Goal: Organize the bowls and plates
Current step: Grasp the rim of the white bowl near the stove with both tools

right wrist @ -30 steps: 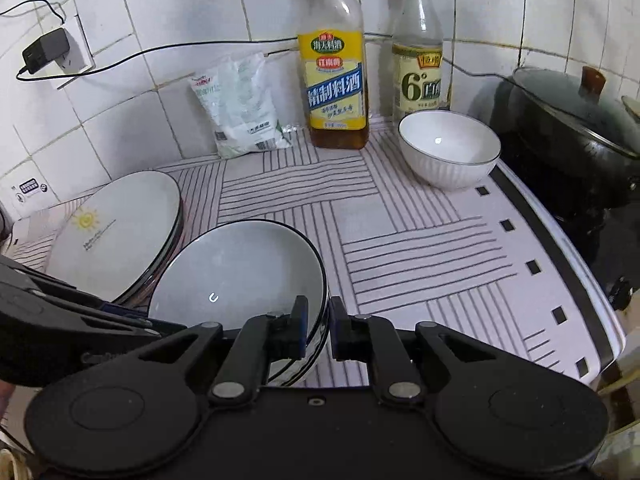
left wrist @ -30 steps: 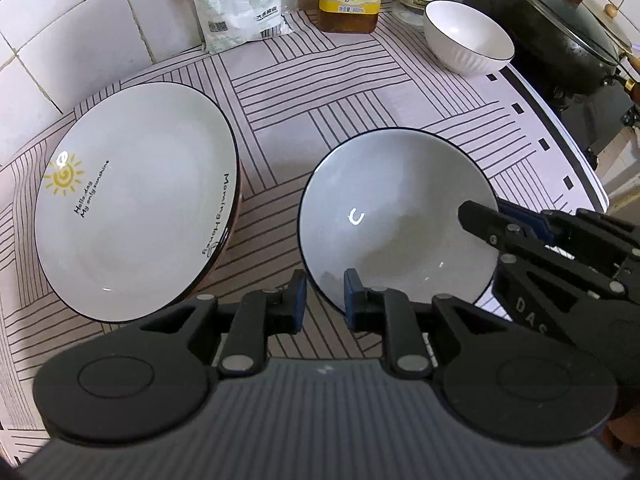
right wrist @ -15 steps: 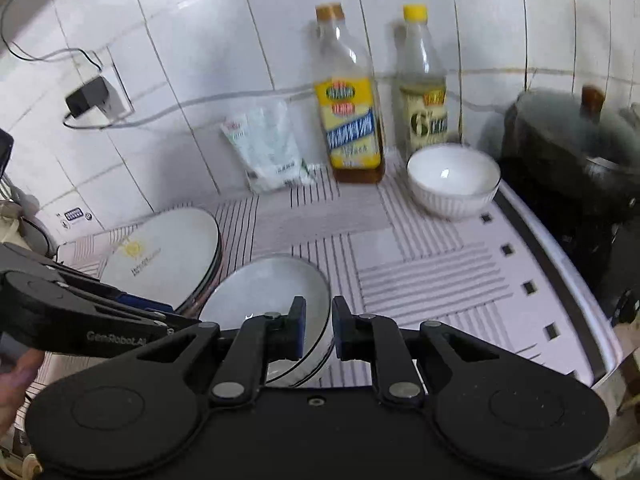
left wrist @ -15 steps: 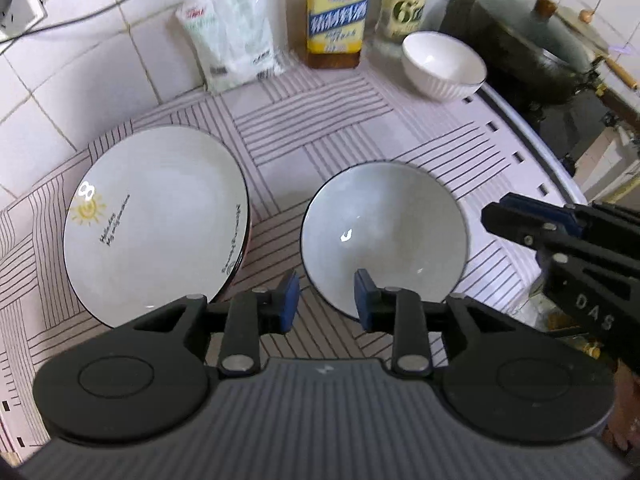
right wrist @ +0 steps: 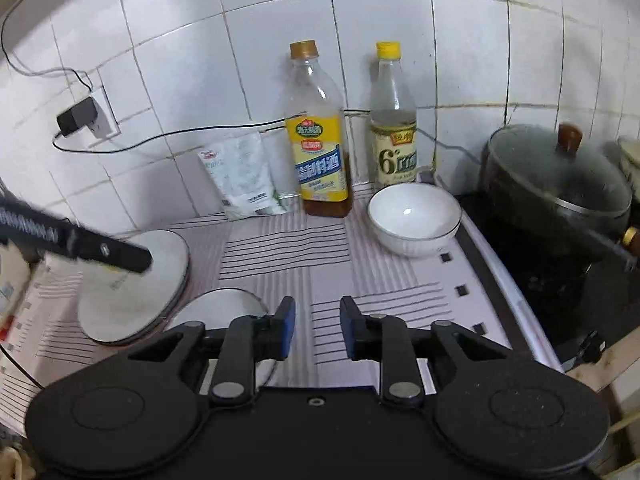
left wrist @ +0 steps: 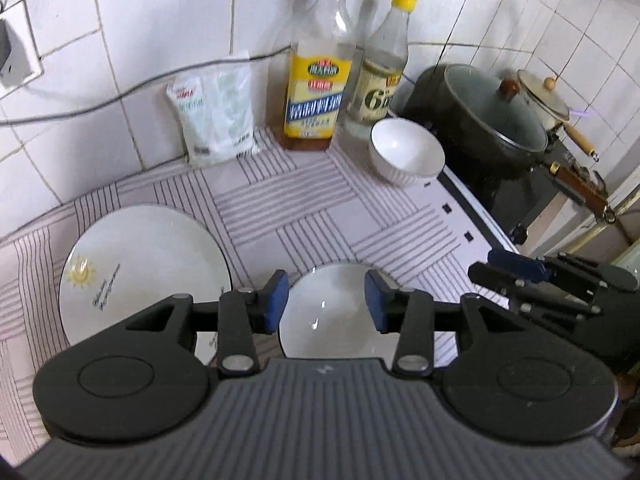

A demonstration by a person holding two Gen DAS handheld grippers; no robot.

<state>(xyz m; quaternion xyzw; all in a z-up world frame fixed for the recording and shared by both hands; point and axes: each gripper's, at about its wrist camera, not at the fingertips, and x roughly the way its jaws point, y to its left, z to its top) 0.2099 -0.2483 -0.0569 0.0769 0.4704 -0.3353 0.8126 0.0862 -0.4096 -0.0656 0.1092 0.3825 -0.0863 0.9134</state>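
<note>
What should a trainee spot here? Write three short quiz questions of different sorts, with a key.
1. True or false: the round white plate with a yellow sun print lies left of the shallow grey dark-rimmed bowl.
2. What stands nearest the small white ribbed bowl? A) black charger B) clear yellow-capped bottle C) white pouch
3. Fill in: the left hand-held gripper holds ____.

Key: 1 true; 2 B; 3 nothing, its jaws are opening above the grey bowl.
</note>
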